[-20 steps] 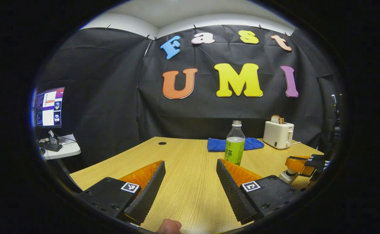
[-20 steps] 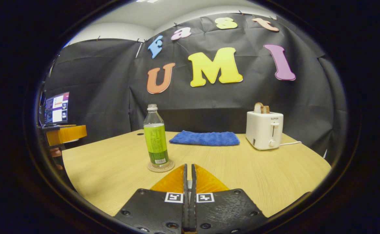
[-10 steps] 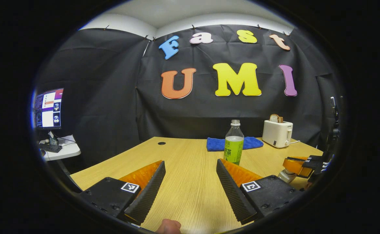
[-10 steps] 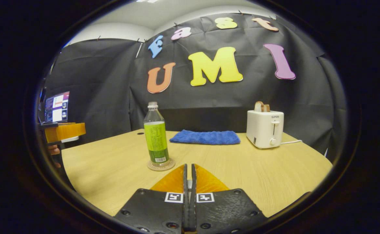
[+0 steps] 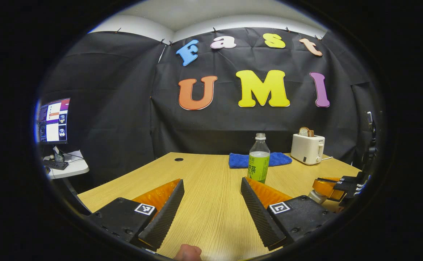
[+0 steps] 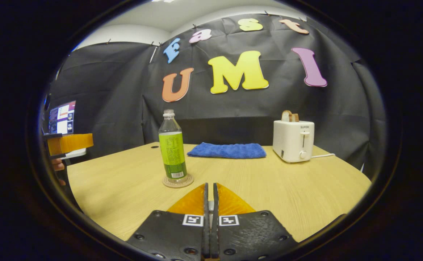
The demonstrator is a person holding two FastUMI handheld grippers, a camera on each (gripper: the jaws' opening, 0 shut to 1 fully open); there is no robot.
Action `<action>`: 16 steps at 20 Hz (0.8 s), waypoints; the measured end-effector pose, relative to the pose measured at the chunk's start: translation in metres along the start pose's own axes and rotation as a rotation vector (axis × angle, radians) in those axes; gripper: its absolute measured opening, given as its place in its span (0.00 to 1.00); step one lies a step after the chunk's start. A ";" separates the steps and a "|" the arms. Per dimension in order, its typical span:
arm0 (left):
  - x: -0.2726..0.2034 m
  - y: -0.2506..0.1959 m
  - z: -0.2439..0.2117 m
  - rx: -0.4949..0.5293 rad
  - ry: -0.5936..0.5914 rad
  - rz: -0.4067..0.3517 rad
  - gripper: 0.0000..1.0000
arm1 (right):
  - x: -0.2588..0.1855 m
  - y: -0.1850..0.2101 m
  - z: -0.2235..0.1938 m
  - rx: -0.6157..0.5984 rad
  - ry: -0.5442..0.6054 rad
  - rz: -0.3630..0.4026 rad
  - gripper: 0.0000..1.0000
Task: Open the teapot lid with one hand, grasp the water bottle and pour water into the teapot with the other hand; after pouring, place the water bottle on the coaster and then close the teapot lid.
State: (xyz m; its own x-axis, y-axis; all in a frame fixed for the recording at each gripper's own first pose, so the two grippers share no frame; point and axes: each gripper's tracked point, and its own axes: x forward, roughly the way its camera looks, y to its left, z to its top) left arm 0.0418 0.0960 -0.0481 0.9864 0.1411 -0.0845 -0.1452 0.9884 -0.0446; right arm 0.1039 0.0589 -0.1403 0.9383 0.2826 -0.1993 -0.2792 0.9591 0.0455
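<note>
In the left gripper view, the left claw (image 5: 211, 188) sits at the bottom of the frame with its fingers spread wide and nothing between them, low over the bare desk (image 5: 211, 217). Right of centre stands the water bottle (image 5: 259, 158), upright and uncapped, with the blue cloth (image 5: 240, 160) and the toaster (image 5: 308, 148) behind it. At the right edge the other claw shows, with what looks like a pale lid knob (image 5: 318, 196) beneath it; too little of the teapot appears to say how the lid sits.

In the right gripper view, the bottle (image 6: 172, 148) is left of centre, standing on the round coaster (image 6: 178, 181), well apart from the right claw (image 6: 209, 203) at the bottom middle, whose fingers are pressed together; a sliver of something pale may lie between them, but I cannot tell what.

Judged from this, the pour is done and the lid is the open risk. If the lid is being lowered unseen below the camera, it may land askew on the rim or slip free and chip. The open bottle could tip and spill if the wide left claw sweeps rightward into it.
</note>
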 end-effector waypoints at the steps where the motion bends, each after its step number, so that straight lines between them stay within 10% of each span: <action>1: -0.001 0.000 0.000 0.001 0.000 0.000 0.98 | -0.002 -0.001 0.004 -0.007 -0.006 -0.010 0.05; 9: -0.009 -0.010 0.011 0.007 -0.006 -0.017 0.98 | -0.017 -0.011 0.040 -0.031 -0.095 -0.069 0.45; 13: -0.016 -0.021 0.025 0.008 -0.023 -0.031 0.98 | -0.038 -0.030 0.065 -0.033 -0.132 -0.130 0.90; 16: -0.023 -0.032 0.042 0.015 -0.049 -0.039 0.98 | -0.067 -0.043 0.092 -0.037 -0.173 -0.168 0.97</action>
State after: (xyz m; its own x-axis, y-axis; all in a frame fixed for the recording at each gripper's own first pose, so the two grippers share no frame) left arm 0.0267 0.0635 -0.0033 0.9939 0.1051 -0.0339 -0.1062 0.9938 -0.0321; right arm 0.0722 -0.0001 -0.0394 0.9923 0.1204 -0.0301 -0.1207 0.9926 -0.0105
